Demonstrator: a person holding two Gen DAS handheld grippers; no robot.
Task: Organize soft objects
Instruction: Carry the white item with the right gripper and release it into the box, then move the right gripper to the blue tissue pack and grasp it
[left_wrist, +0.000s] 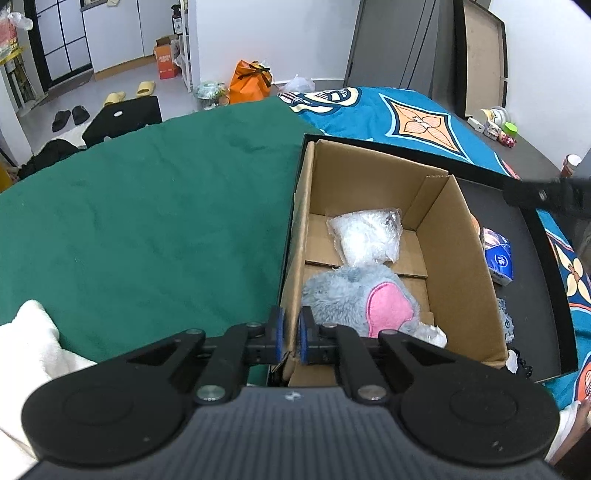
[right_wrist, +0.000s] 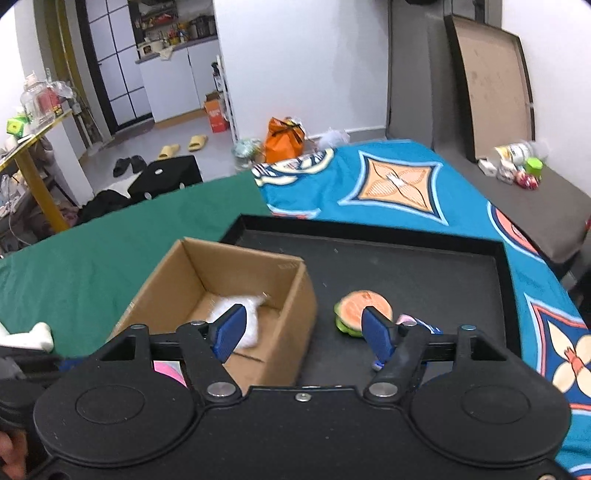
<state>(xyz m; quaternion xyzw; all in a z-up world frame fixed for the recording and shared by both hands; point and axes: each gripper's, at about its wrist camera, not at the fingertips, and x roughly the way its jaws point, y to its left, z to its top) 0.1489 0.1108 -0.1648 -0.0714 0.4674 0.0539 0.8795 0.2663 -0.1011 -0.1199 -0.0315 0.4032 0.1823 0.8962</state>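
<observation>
Left wrist: our left gripper (left_wrist: 290, 334) pinches the cardboard box (left_wrist: 476, 266) wall, likely steadying it | grey plush (left_wrist: 343, 295) and white bagged item (left_wrist: 364, 236) lie inside | right gripper (right_wrist: 301, 332) gapes empty; watermelon toy (right_wrist: 360, 308) beyond on black tray (right_wrist: 369, 229).

Orange carton (right_wrist: 215, 114) on the floor: white print, too blurred to read.
Blue packet (left_wrist: 499, 258) in the black tray (left_wrist: 532, 258): white print, not legible.
Elsewhere: no readable text.
</observation>
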